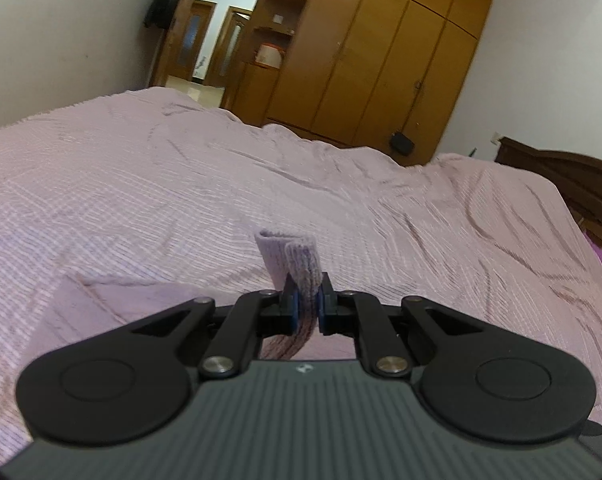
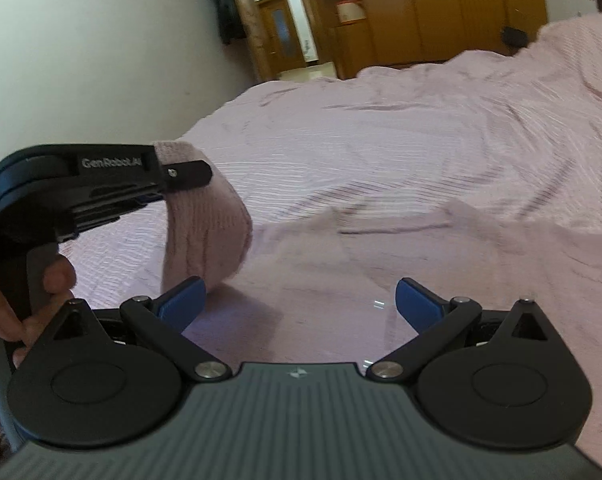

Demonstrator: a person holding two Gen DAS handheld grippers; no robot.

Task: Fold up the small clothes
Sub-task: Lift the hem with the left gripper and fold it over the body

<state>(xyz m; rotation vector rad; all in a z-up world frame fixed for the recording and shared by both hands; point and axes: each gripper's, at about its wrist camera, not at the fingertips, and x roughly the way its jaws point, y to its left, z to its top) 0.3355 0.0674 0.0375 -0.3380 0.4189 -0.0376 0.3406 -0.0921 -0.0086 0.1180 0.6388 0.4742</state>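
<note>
A small pale pink knitted garment (image 1: 297,264) sticks up between the pads of my left gripper (image 1: 307,307), which is shut on it. In the right wrist view the same garment (image 2: 205,224) hangs from the left gripper (image 2: 181,174) at the left, above the bed, with a hand (image 2: 17,300) on its handle. More of the pink garment (image 2: 421,248) lies spread flat on the bed in front of my right gripper (image 2: 299,302), which is open with nothing between its blue pads (image 2: 415,300).
A pink ribbed bedspread (image 1: 181,184) covers the whole bed. Beyond its far edge stand a wooden wardrobe (image 1: 381,60) and an open doorway (image 1: 205,40). A dark wooden headboard (image 1: 561,176) is at the right. A white wall (image 2: 101,60) runs along the left.
</note>
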